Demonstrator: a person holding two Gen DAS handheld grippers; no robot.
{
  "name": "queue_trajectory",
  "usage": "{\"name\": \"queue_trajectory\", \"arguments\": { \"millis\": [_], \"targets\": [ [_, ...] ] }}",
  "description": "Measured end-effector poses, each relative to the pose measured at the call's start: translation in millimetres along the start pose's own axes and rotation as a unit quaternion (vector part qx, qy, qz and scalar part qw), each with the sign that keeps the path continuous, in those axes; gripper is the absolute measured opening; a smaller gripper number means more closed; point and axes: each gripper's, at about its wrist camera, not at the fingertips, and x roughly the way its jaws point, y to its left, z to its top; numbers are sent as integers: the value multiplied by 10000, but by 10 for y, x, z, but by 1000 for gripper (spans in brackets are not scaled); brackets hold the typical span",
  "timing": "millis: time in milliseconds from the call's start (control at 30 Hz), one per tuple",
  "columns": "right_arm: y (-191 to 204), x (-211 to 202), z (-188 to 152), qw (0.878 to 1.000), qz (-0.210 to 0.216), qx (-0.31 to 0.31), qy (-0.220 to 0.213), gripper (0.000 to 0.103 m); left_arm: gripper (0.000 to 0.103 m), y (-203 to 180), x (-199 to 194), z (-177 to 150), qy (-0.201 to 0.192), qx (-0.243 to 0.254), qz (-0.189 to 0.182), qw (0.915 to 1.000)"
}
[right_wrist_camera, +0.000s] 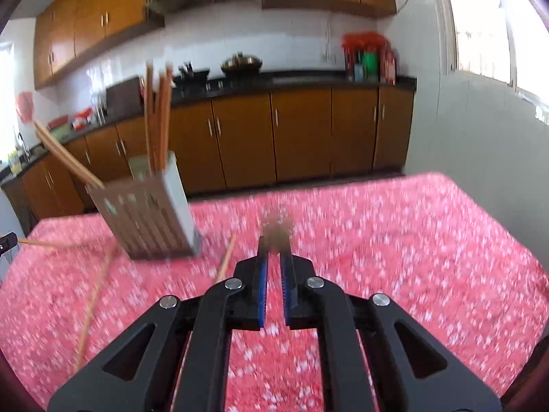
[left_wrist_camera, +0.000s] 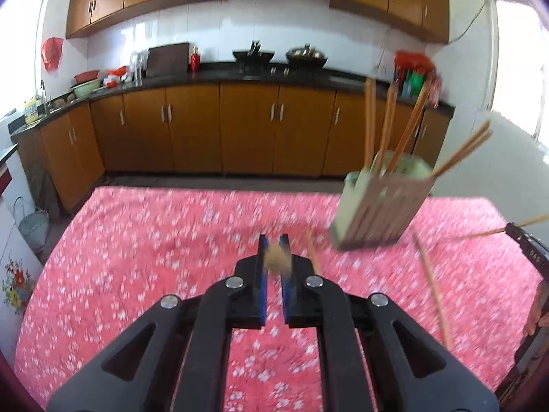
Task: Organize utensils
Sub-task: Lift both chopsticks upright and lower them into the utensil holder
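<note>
A slatted brown and pale green chopstick holder stands on the pink flowered tablecloth with several wooden chopsticks in it. My left gripper is shut on a blurred brown chopstick seen end-on, to the left of and nearer than the holder. My right gripper is likewise shut on a chopstick, to the right of the holder. Each view shows the other gripper at its edge with its chopstick sticking out sideways. Two loose chopsticks lie on the cloth.
The pink tablecloth covers the whole table; its far edge runs behind the holder. Beyond it are wooden kitchen cabinets, a dark counter with pans and bright windows. A person's hand shows at the right edge.
</note>
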Motion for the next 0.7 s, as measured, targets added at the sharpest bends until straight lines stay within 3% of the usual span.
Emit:
{"name": "queue_trajectory", "arguments": {
  "millis": [233, 500, 700],
  "targets": [
    [33, -204, 332, 9985, 369, 187, -353, 8, 8, -140, -305, 307, -296, 108, -527, 9981],
    [197, -525, 658, 9886, 1238, 376, -764, 8, 8, -519, -589, 571, -598, 259, -1176, 9909],
    [455, -604, 893, 9815, 1503, 236, -1163, 8, 8, -729, -699, 827, -1075, 188, -1242, 9862]
  ]
}}
